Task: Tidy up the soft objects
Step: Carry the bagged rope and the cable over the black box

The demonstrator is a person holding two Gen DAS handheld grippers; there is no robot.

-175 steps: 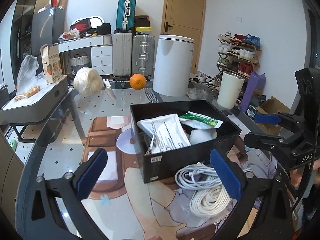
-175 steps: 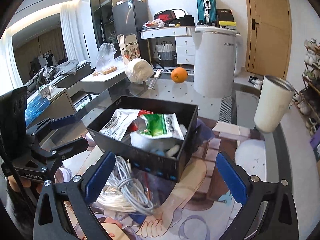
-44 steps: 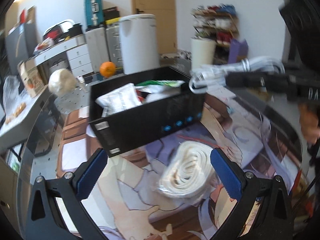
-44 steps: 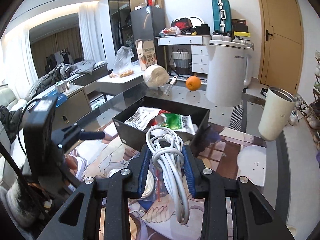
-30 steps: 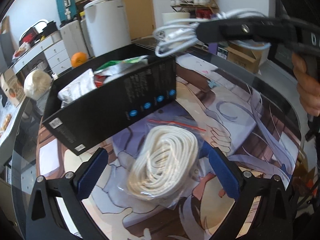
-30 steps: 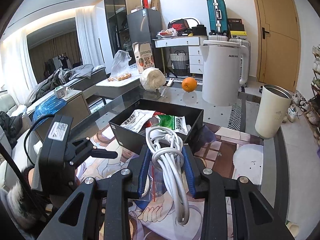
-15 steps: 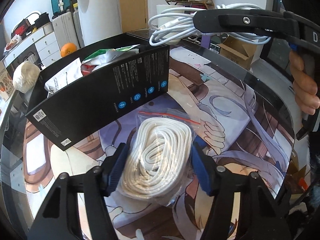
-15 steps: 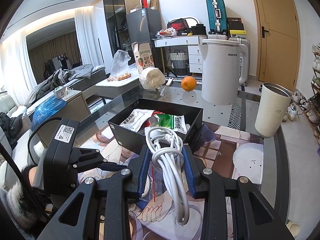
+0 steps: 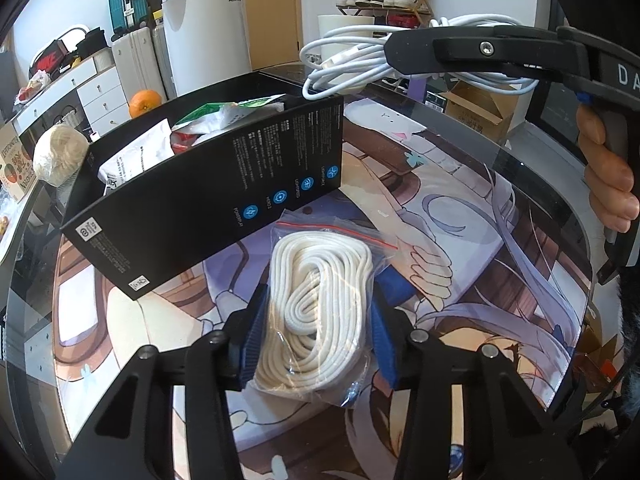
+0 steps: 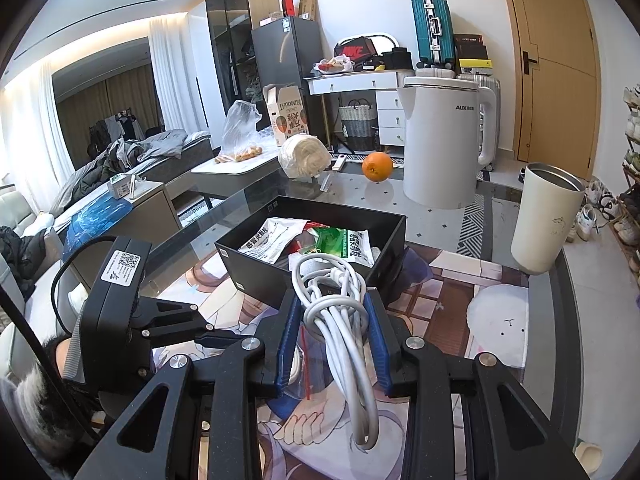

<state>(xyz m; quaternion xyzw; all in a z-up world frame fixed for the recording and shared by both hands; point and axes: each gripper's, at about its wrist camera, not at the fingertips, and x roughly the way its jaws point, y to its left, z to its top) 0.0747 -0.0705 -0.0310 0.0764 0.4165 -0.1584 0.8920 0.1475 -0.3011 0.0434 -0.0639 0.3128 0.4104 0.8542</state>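
Coiled white rope in a clear zip bag (image 9: 316, 304) is pinched by the left gripper (image 9: 316, 332) on the table. The right gripper (image 10: 334, 332) clamps a bundled white cable (image 10: 340, 312) near the black cardboard box (image 10: 256, 276).

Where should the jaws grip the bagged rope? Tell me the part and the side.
Grip the rope across its narrow middle, coming from its near end along the long axis. The coil is a flat oval, so its long sides face the pads. The left gripper already pinches there.

A bagged coil of white rope (image 9: 316, 304) lay at lower centre on the printed mat. A bundled white cable (image 10: 340, 312) hung mid-frame, above the black box (image 9: 208, 200) holding packets.
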